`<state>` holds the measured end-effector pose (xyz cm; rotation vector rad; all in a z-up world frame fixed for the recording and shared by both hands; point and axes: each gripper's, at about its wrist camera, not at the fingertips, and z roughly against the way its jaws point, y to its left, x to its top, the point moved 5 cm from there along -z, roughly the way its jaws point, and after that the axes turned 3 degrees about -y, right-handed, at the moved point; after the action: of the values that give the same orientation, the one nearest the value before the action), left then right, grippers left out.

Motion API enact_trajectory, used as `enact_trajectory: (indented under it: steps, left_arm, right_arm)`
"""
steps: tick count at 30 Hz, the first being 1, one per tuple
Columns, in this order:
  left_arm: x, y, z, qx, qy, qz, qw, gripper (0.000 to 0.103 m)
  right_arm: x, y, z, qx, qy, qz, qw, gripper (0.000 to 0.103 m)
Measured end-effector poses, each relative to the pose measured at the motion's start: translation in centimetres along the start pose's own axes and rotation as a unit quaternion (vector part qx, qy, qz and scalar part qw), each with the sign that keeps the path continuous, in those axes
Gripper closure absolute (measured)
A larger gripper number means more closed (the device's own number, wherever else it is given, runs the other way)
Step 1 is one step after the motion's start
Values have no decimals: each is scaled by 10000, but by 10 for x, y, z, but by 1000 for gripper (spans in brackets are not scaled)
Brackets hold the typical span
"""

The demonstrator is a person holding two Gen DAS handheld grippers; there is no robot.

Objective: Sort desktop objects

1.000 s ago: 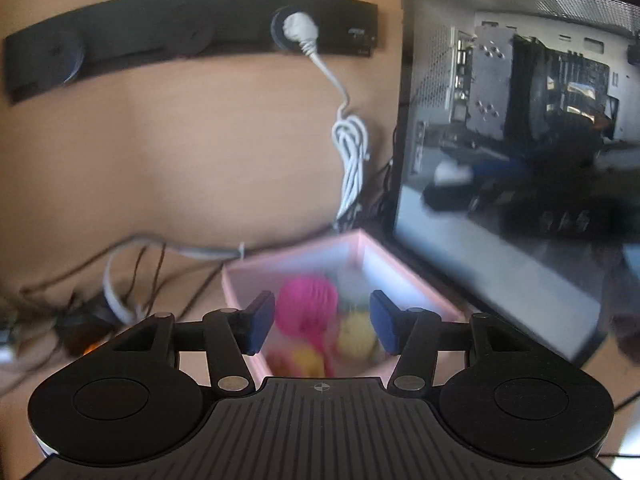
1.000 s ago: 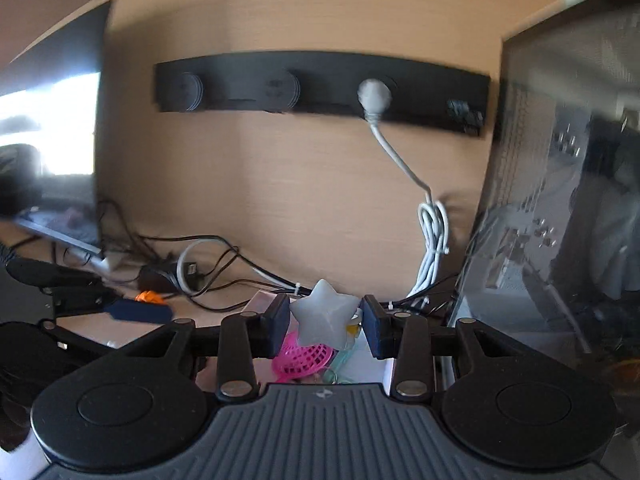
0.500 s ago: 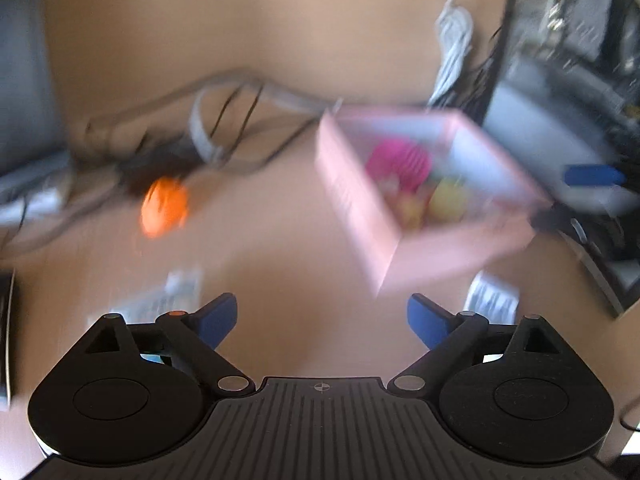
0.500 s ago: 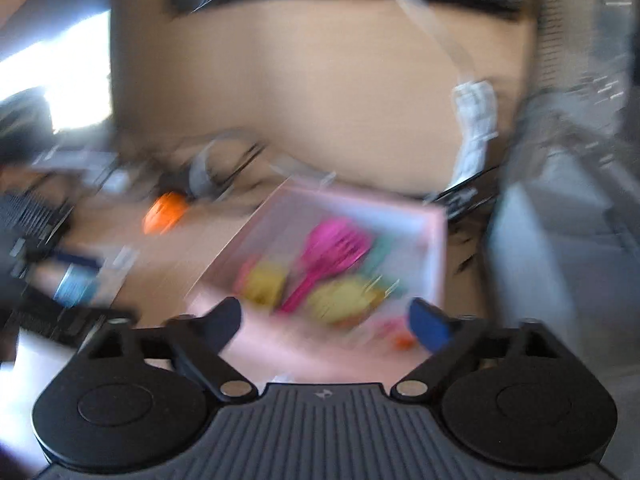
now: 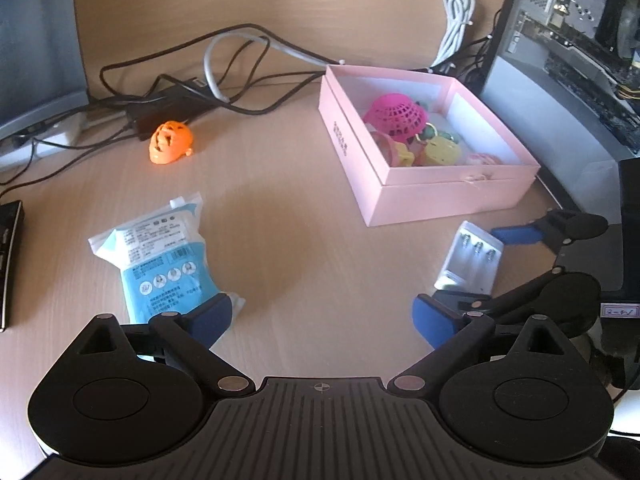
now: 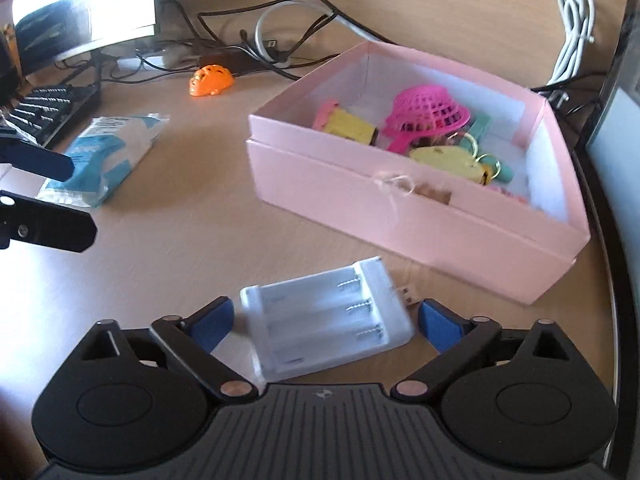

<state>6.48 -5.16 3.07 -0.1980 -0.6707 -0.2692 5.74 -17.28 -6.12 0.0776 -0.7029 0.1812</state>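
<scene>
Your right tool (image 6: pixel 322 322) is spread wide and holds nothing; the white battery holder (image 6: pixel 326 326) lies flat on the tabletop (image 6: pixel 192 240) between its fingers, just in front of the pink box (image 6: pixel 404 204). Your left tool (image 5: pixel 322 318) is also wide and empty, hovering over bare tabletop with the blue-and-white packet (image 5: pixel 162 254) at its left finger.

Risks observed:
- The holder's long axis runs slantwise across the right tool's gap, not along it. Closing now would likely catch it corner to corner, and the smooth plastic shell could twist or squirt out.
- The fingers appear to stand slightly above the holder's rear end. If you close too high, the pads may only clip the thin rim and the holder could drop on the lift.
- The short plug at the holder's far right corner points toward the box wall and could snag the box edge on the way in.
- The box already holds a pink mesh toy (image 6: pixel 426 110) and yellow pieces; a careless drop may leave the holder perched on them.

Orientation: the holder lies open side up, three battery bays showing, springs at the end nearer the box. Its long axis runs from the near left toward the far right, in the right wrist view.
</scene>
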Motion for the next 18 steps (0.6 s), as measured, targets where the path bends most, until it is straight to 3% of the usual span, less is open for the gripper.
enact_trajectory:
  steps: [2,9,14,18]
  left_arm:
    - [-1,-1,0,-16,11,-13,10000,3]
    - [-8,6,0,-14,73,77,9999,3]
    - [-15,11,0,-112,121,69,9998,3]
    - [-16,11,4,-240,3,87,9997,3]
  right_arm:
    - [-1,5,6,23,-48,28,10000,21]
    - [8,27,54,56,-371,288,9989,21]
    - [74,3,105,-339,-1317,226,9905,21]
    - [128,-17,94,-880,-1919,505,9762,18]
